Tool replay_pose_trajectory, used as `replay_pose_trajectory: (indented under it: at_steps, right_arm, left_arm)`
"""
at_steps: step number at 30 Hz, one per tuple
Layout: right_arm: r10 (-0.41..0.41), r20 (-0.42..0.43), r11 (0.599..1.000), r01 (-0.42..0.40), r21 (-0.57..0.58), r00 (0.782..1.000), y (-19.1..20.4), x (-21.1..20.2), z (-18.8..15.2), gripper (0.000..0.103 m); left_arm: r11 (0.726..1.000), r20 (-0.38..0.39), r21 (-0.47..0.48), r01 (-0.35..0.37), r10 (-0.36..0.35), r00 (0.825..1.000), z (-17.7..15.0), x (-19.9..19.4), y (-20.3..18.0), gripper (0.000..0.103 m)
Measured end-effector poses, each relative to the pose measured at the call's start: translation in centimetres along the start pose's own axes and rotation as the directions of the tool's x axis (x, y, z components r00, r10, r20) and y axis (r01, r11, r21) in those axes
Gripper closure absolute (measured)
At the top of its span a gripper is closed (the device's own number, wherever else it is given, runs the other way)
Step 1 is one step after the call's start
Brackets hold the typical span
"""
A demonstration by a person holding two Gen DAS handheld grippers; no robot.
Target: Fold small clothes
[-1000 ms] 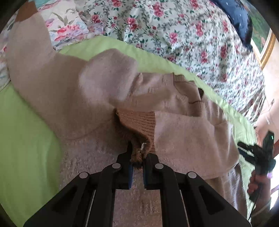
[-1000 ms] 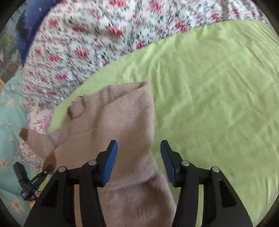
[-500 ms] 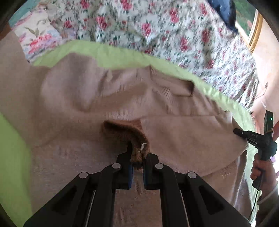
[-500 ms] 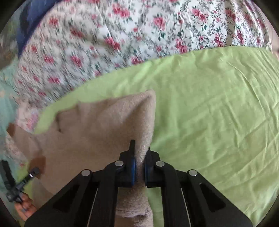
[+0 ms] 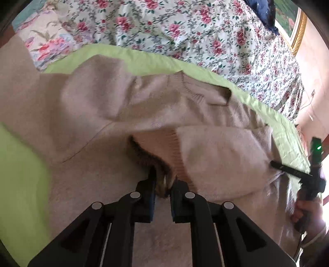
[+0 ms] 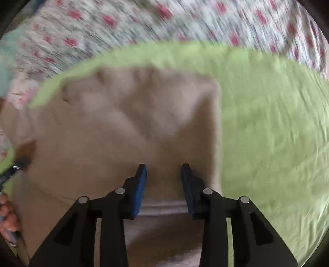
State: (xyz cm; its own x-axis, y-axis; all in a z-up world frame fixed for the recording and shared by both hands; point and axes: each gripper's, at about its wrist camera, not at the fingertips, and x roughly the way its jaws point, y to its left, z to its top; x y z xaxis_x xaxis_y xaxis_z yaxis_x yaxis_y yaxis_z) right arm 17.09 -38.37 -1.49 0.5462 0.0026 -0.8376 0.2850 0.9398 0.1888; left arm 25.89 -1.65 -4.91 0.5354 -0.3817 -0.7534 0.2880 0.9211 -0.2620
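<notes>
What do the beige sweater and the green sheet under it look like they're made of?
Beige sweater: soft fuzzy knit, probably wool or a blend; ribbed cuff and neckline, matte nap. Green sheet: thin, smooth woven fabric, likely cotton, with fine creases and no sheen.

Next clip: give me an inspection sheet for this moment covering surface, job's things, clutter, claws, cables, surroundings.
Surface: green sheet spread on a bed, lightly creased.
Job's things: one beige sweater lying on the sheet, partly folded; its brown cuff is drawn over the body.
Clutter: nothing seen on the sheet besides the sweater.
Claws: left claw shut on the cuff; right claw open over the sweater's right edge, view blurred.
Cables: a thin cable near the person's hand at the lower right of the left view; its route is unclear.
Surroundings: floral bedding, dark blue fabric, gilt picture frame.
</notes>
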Motion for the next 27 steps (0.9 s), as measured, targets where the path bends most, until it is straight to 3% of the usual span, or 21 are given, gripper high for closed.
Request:
replay_pose_trajectory:
  at_steps: [3,8,10,12,13,14,17,21,25,26,27]
  right_arm:
    - [0.032,0.018,0.999,-0.032,0.043,0.999,0.3,-1.9,-0.3,0.065]
    - [0.21,0.056,0.977,-0.212,0.029,0.976,2.5,-5.0,-2.0,0.053]
    - [0.25,0.045,0.968,-0.251,0.015,0.967,4.3,-5.2,-2.5,0.053]
    - [0.289,0.033,0.957,-0.289,0.001,0.957,5.6,-5.5,-3.4,0.053]
    - [0.305,0.027,0.952,-0.305,-0.002,0.952,6.2,-5.6,-3.8,0.053]
    - [0.313,0.023,0.95,-0.313,-0.004,0.949,6.8,-5.4,-3.6,0.053]
    - [0.337,0.033,0.941,-0.336,-0.025,0.941,8.1,-5.9,-4.6,0.053]
    - [0.35,0.015,0.936,-0.35,-0.033,0.937,9.0,-5.7,-4.7,0.053]
    - [0.35,-0.017,0.936,-0.35,-0.026,0.937,9.3,-4.9,-5.1,0.053]
    - [0.345,-0.025,0.938,-0.346,-0.024,0.938,9.3,-4.6,-5.2,0.053]
    - [0.341,-0.034,0.94,-0.342,-0.02,0.939,9.3,-4.4,-5.3,0.053]
  left_arm:
    - [1.0,-0.014,-0.031,-0.006,0.006,1.0,-0.7,-1.2,1.8,0.091]
    - [0.991,0.056,-0.129,-0.03,0.038,0.998,-0.4,-5.3,6.2,0.087]
    - [0.983,0.083,-0.164,-0.087,0.101,0.991,0.6,-6.6,8.8,0.077]
    - [0.967,0.1,-0.201,-0.159,0.181,0.978,2.0,-7.4,11.7,0.05]
    - [0.958,0.107,-0.217,-0.189,0.216,0.97,2.7,-7.7,12.8,0.044]
    - [0.942,0.117,-0.236,-0.236,0.269,0.956,3.6,-8.0,14.2,0.034]
    - [0.888,0.132,-0.282,-0.364,0.412,0.902,6.8,-8.6,18.5,0.024]
    - [0.836,0.177,-0.351,-0.422,0.502,0.846,12.3,-10.0,23.3,0.024]
    - [0.797,0.216,-0.365,-0.481,0.575,0.789,17.1,-10.8,25.2,0.024]
    - [0.784,0.214,-0.374,-0.496,0.593,0.776,17.8,-10.7,25.5,0.028]
    - [0.779,0.219,-0.378,-0.499,0.599,0.77,18.5,-10.7,26.1,0.054]
